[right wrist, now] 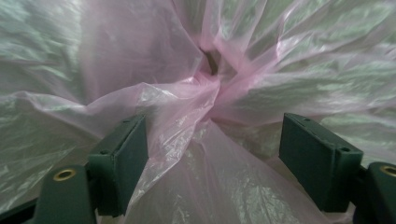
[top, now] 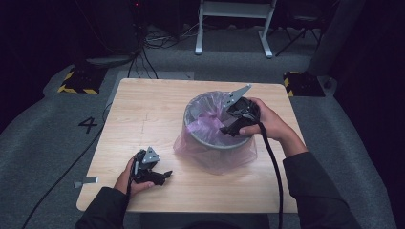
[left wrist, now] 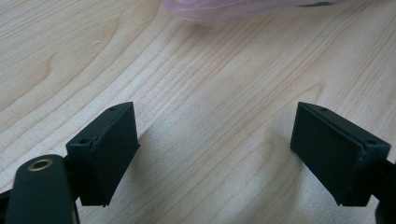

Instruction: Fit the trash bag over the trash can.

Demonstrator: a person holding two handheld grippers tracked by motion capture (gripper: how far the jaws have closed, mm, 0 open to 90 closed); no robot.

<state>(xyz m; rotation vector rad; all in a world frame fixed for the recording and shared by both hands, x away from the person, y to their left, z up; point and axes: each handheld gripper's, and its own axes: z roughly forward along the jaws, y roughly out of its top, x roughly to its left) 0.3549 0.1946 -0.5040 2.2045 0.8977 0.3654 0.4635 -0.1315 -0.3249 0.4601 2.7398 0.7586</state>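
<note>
Pink plastic, thin and crinkled, makes up the bag (top: 210, 125) that lines the grey bin (top: 216, 139) standing right of centre on the pale wooden table (top: 143, 109) in the high view; the bag's skirt hangs over the rim and spreads on the tabletop around the bin's base. The right gripper (top: 228, 129) reaches over the right side of the rim and points into the bin's mouth. In the right gripper view its jaws stand wide apart, with gathered folds of the bag (right wrist: 187, 116) bunched between them (the film lies against the left jaw, yet nothing is pinched). The left gripper (top: 165, 175) rests low at the lower left of the table in the high view, well apart from the bin. In the left gripper view its jaws are spread wide over bare wood with nothing between them, and the bag's edge (left wrist: 243, 9) lies along the top of that frame.
</note>
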